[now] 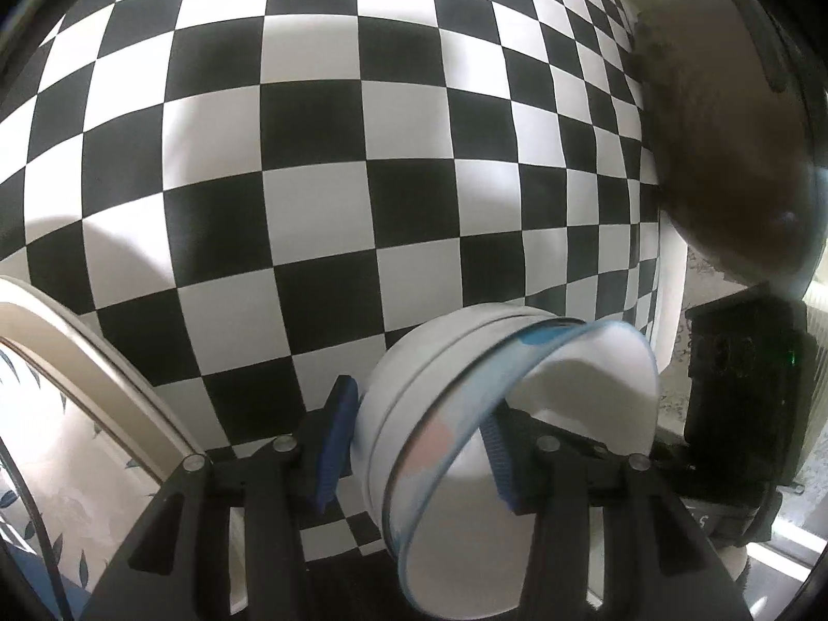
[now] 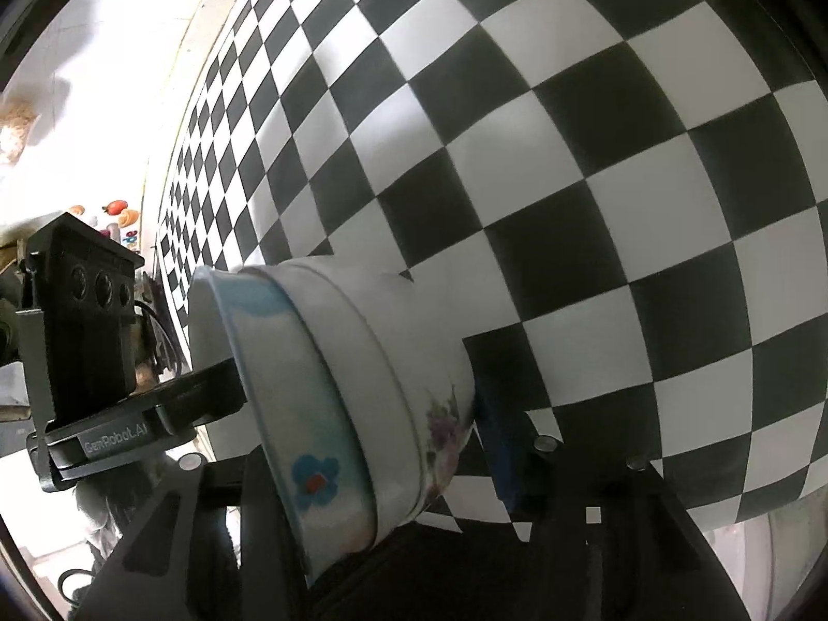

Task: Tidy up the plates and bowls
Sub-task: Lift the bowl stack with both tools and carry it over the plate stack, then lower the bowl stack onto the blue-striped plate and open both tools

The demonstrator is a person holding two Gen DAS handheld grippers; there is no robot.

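Both claws, left point(image 1: 416, 447) and right point(image 2: 380, 445), clamp nested bowls point(image 1: 466, 414).

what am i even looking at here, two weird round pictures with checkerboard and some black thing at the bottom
Each picture comes from a fisheye camera fixed on a hand-held gripper; a person carries one in each hand. The lens bends everything, which is why the checkered tablecloth looks like a ball. The black frame at the bottom of each picture is the tool itself, with blue pads on its jaws.

In the left wrist view, the left gripper clamps the rim of nested bowls: a white one and one with blue flowers inside it. The right wrist view shows the same bowls from the other side, sitting between the jaws of the right gripper; one pad rests against the outer wall, the other is hidden. The left tool shows at that picture's left. A patterned plate lies at the left view's lower left edge.
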